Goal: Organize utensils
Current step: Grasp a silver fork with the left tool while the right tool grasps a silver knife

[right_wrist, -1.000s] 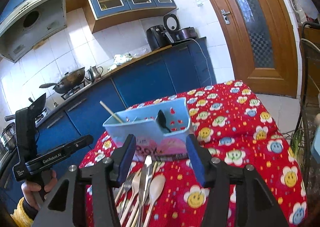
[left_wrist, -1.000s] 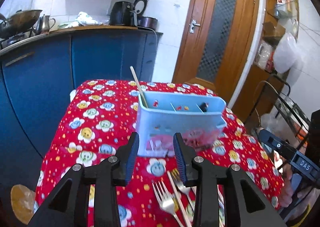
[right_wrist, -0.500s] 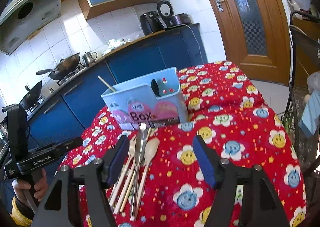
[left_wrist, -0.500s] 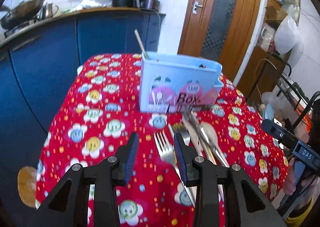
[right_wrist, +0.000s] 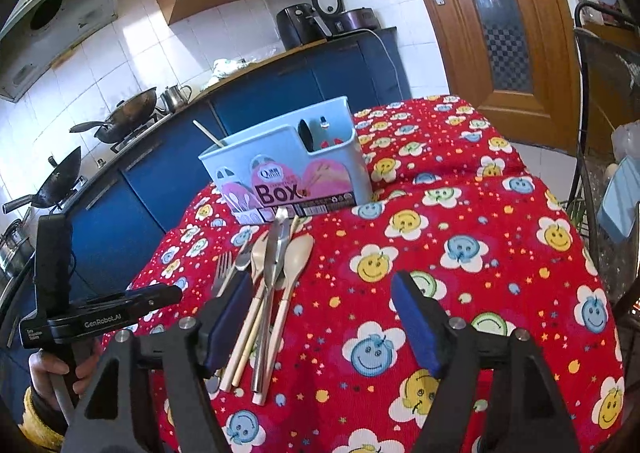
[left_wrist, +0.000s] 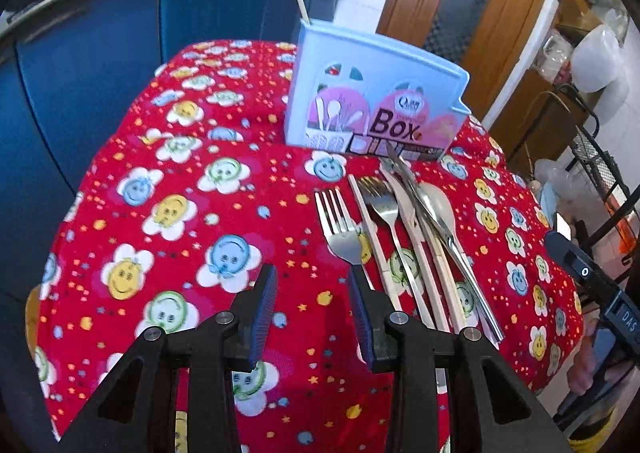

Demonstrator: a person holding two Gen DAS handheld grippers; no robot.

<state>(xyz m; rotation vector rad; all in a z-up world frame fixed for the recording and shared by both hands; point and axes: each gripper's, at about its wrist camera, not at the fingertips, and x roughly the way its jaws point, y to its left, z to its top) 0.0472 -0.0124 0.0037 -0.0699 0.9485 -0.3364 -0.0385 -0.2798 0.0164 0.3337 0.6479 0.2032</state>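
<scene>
On the red smiley-flower tablecloth (left_wrist: 168, 181), at your twelve o'clock, stands the pale blue utensil box (left_wrist: 372, 109), and the loose cutlery (left_wrist: 404, 229) lies fanned on the cloth just in front of it. Your left gripper (left_wrist: 312, 313) hovers above the cloth with its jaws partly apart and nothing between them; the nearest fork (left_wrist: 340, 229) sits just beyond its right finger, at about one o'clock. Your right gripper (right_wrist: 320, 317) has just been widening its jaws and grasps nothing; the cutlery handles lie by its left finger, at about eleven o'clock. Only the right wrist view looks into the box: a dark utensil (right_wrist: 306, 133) stands in its right-hand compartment and a pale stick (right_wrist: 208, 133) leans out at the left end. That view also shows a hand (right_wrist: 56, 369) gripping the left tool's handle. The left wrist view alone separates two forks from the knife and spoon.
</scene>
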